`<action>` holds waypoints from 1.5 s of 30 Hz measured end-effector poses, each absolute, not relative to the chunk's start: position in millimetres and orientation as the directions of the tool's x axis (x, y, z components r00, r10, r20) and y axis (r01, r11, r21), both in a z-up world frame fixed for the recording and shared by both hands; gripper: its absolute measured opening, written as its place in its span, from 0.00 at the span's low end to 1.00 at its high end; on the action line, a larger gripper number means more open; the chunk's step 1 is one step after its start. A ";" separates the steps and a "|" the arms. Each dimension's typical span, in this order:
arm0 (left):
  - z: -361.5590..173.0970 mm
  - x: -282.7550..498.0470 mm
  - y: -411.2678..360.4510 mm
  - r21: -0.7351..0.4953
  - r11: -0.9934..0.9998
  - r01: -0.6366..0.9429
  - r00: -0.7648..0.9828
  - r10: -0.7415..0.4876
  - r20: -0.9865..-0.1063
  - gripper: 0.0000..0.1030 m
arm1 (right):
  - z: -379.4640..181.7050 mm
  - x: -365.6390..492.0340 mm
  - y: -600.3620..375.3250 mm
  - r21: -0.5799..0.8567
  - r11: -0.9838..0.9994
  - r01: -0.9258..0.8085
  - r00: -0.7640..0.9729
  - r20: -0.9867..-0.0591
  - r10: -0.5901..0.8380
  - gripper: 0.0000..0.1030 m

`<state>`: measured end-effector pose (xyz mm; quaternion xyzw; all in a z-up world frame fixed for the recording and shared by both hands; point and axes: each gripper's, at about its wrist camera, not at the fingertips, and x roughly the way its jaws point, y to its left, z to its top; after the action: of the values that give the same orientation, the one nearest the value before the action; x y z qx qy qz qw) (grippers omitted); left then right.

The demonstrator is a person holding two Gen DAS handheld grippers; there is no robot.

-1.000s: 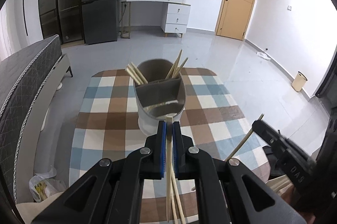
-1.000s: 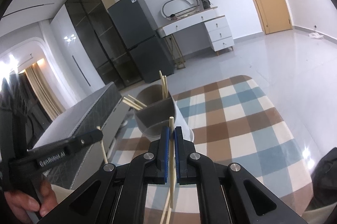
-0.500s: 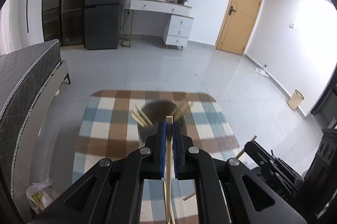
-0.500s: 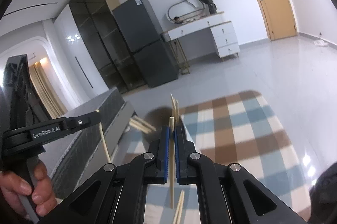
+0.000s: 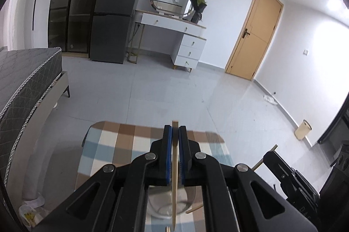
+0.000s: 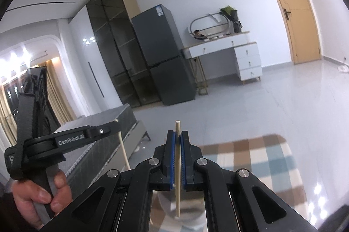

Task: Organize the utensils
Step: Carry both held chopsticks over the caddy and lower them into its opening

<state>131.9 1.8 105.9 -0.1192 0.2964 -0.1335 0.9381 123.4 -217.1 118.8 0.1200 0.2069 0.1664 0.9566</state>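
A home bedroom: bed point(image 5: 26, 83), fridge point(image 5: 117, 12), dressing table point(image 5: 174, 31), checked rug point(image 5: 122, 144).

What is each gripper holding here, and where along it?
Each holds one wooden chopstick. The left gripper pinches its chopstick near the blunt top end; the right gripper pinches its chopstick near its top end too.

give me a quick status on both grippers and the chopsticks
Left gripper shut on a chopstick. Right gripper shut on another chopstick. Holder below both, mostly hidden. Nothing in the way.
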 end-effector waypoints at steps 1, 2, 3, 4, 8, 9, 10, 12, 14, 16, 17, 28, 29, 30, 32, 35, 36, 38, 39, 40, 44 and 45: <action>106.8 134.3 2.1 -0.304 0.936 0.178 0.794 -0.319 -0.518 0.02 | 122.2 128.5 -214.6 0.290 0.918 -0.272 0.861 -0.352 0.367 0.04; 107.8 138.4 2.9 -0.305 0.936 0.177 0.800 -0.317 -0.509 0.02 | 125.5 133.3 -211.1 0.274 0.921 -0.276 0.864 -0.349 0.363 0.04; 109.1 141.2 3.4 -0.308 0.935 0.176 0.804 -0.317 -0.504 0.02 | 127.8 136.3 -208.2 0.260 0.923 -0.285 0.866 -0.344 0.364 0.04; 109.4 144.8 4.3 -0.313 0.934 0.175 0.806 -0.318 -0.498 0.02 | 130.0 139.5 -205.1 0.247 0.924 -0.294 0.867 -0.339 0.366 0.04; 108.7 159.5 8.1 -0.340 0.925 0.168 0.814 -0.325 -0.481 0.02 | 132.8 158.7 -192.4 0.214 0.925 -0.315 0.864 -0.338 0.373 0.04; 108.3 162.4 9.9 -0.356 0.920 0.166 0.820 -0.329 -0.468 0.02 | 133.0 162.9 -189.8 0.205 0.925 -0.318 0.865 -0.337 0.372 0.04; 109.2 165.4 11.2 -0.363 0.917 0.166 0.824 -0.331 -0.460 0.02 | 132.9 167.1 -187.4 0.198 0.926 -0.321 0.866 -0.334 0.372 0.04; 106.7 169.5 13.4 -0.371 0.915 0.157 0.836 -0.323 -0.444 0.02 | 130.3 172.3 -184.0 0.190 0.926 -0.326 0.866 -0.334 0.373 0.04; 101.9 172.8 14.5 -0.377 0.913 0.154 0.841 -0.322 -0.436 0.02 | 125.7 179.5 -180.6 0.182 0.926 -0.330 0.863 -0.339 0.374 0.04; 95.6 176.5 15.6 -0.380 0.914 0.142 0.846 -0.312 -0.433 0.02 | 119.7 183.5 -177.9 0.174 0.927 -0.331 0.860 -0.349 0.373 0.04; 90.8 177.3 16.3 -0.383 0.914 0.134 0.849 -0.305 -0.432 0.02 | 116.1 184.6 -177.9 0.172 0.928 -0.331 0.858 -0.354 0.372 0.04; 66.5 188.7 16.7 -0.385 0.914 0.127 0.856 -0.297 -0.424 0.02 | 90.1 187.9 -172.3 0.159 0.925 -0.344 0.838 -0.392 0.379 0.04; 66.5 187.7 16.0 -0.379 0.916 0.133 0.857 -0.298 -0.420 0.02 | 88.0 186.7 -172.9 0.157 0.925 -0.346 0.836 -0.396 0.380 0.04; 66.3 184.4 16.0 -0.372 0.918 0.139 0.860 -0.298 -0.415 0.02 | 87.0 186.5 -173.4 0.156 0.925 -0.346 0.835 -0.397 0.380 0.04; 68.2 182.8 15.2 -0.359 0.922 0.145 0.865 -0.294 -0.406 0.02 | 85.2 183.7 -174.6 0.154 0.924 -0.349 0.834 -0.400 0.381 0.04; 71.4 179.0 14.2 -0.351 0.922 0.161 0.865 -0.303 -0.400 0.02 | 84.5 181.8 -175.7 0.144 0.924 -0.354 0.832 -0.404 0.382 0.04; 72.8 178.4 13.8 -0.349 0.922 0.165 0.864 -0.306 -0.400 0.02 | 83.9 179.8 -176.2 0.139 0.924 -0.357 0.831 -0.405 0.382 0.04; 73.4 178.2 13.7 -0.346 0.922 0.173 0.860 -0.312 -0.403 0.02 | 82.9 176.4 -176.7 0.130 0.923 -0.362 0.828 -0.410 0.382 0.04; 74.2 176.7 14.0 -0.343 0.923 0.173 0.859 -0.312 -0.405 0.02 | 82.6 176.0 -176.3 0.128 0.923 -0.363 0.827 -0.412 0.382 0.04; 73.8 176.1 14.0 -0.341 0.924 0.175 0.858 -0.313 -0.408 0.02 | 82.3 175.6 -176.8 0.127 0.923 -0.363 0.826 -0.415 0.382 0.04; 75.0 171.7 12.5 -0.330 0.923 0.196 0.840 -0.332 -0.429 0.02 | 82.2 178.2 -179.1 0.132 0.922 -0.364 0.822 -0.420 0.385 0.04; 73.8 171.2 11.8 -0.329 0.923 0.201 0.834 -0.337 -0.437 0.02 | 81.8 178.5 -179.8 0.132 0.922 -0.364 0.821 -0.422 0.385 0.04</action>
<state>171.2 11.8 73.8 -0.1358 0.2510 -0.1418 0.9479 178.5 -179.8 81.8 0.0227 0.2261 0.1964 0.9538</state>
